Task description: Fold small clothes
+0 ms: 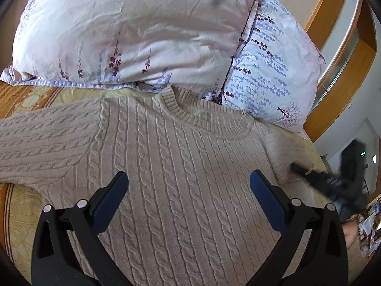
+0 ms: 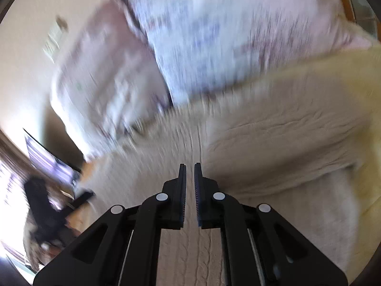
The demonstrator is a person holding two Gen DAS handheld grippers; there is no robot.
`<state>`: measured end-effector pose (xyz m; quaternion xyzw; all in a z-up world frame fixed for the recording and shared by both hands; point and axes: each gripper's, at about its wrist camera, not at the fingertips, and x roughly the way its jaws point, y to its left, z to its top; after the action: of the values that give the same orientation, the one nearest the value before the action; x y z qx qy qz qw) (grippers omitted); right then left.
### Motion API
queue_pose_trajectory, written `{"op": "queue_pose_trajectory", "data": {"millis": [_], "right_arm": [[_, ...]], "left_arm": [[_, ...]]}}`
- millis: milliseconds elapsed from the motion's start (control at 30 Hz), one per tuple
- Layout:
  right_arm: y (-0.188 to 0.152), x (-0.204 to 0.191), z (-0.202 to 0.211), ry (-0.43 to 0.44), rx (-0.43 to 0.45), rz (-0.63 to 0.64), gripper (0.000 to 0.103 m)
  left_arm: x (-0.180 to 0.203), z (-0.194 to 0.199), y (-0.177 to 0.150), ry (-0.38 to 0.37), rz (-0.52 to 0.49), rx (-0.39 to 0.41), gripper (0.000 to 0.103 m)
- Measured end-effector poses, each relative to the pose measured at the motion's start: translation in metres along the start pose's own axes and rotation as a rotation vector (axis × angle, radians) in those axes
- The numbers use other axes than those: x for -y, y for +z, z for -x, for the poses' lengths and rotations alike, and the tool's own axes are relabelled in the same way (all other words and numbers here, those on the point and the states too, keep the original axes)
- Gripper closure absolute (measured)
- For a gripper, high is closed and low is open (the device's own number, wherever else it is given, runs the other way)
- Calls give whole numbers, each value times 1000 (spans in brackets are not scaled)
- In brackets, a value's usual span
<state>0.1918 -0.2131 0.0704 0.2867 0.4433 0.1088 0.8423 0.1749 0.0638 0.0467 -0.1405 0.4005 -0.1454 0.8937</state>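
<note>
A beige cable-knit sweater lies flat on the bed, front up, collar toward the pillows. Its left sleeve stretches out to the left. My left gripper hovers open and empty over the sweater's chest. My right gripper shows blurred at the sweater's right sleeve. In the right wrist view, which is motion-blurred, the right gripper has its jaws nearly closed over the sweater, with a narrow gap between the pads. I see no cloth between them.
Two floral pillows lie just behind the sweater's collar. A yellow patterned bedspread covers the bed. A wooden headboard and the bed's right edge are at right. Pillows also show in the right wrist view.
</note>
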Motion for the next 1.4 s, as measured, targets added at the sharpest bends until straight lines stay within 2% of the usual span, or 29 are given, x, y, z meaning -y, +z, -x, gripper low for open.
{"op": "queue_pose_trajectory", "data": {"millis": [133, 200, 233, 400, 467, 567, 633, 700, 900, 1000, 1133, 1300, 1400], "right_arm": [[4, 14, 7, 41, 9, -98, 94], [8, 24, 14, 49, 31, -161, 80], [9, 32, 18, 41, 45, -197, 76], [4, 73, 30, 40, 86, -382, 76], [3, 80, 34, 34, 98, -413, 76], [-4, 86, 41, 89, 75, -482, 76], [-9, 89, 45, 87, 60, -499, 73], [-12, 95, 51, 77, 74, -533, 59], [-5, 111, 68, 49, 161, -571, 59], [-4, 110, 73, 90, 155, -562, 59], [1, 104, 75, 96, 159, -542, 59], [10, 117, 56, 10, 142, -590, 59], [12, 120, 51, -2, 167, -600, 60]], "left_arm": [[-7, 0, -2, -51, 47, -11, 2], [-11, 1, -1, -83, 81, -14, 2], [-13, 0, 0, -97, 96, -17, 2], [-17, -1, 1, -147, 149, -26, 2], [-17, -2, 1, -160, 155, -29, 2], [-16, -3, 2, -173, 157, -35, 2], [-15, -3, 2, -175, 156, -36, 2], [-15, -4, 2, -174, 154, -40, 2], [-18, -6, 2, -169, 159, -42, 2], [-20, -5, 3, -168, 167, -41, 2], [-21, -6, 3, -164, 161, -41, 2], [-20, -10, 2, -169, 165, -54, 2], [-21, -9, 2, -169, 161, -53, 2]]}}
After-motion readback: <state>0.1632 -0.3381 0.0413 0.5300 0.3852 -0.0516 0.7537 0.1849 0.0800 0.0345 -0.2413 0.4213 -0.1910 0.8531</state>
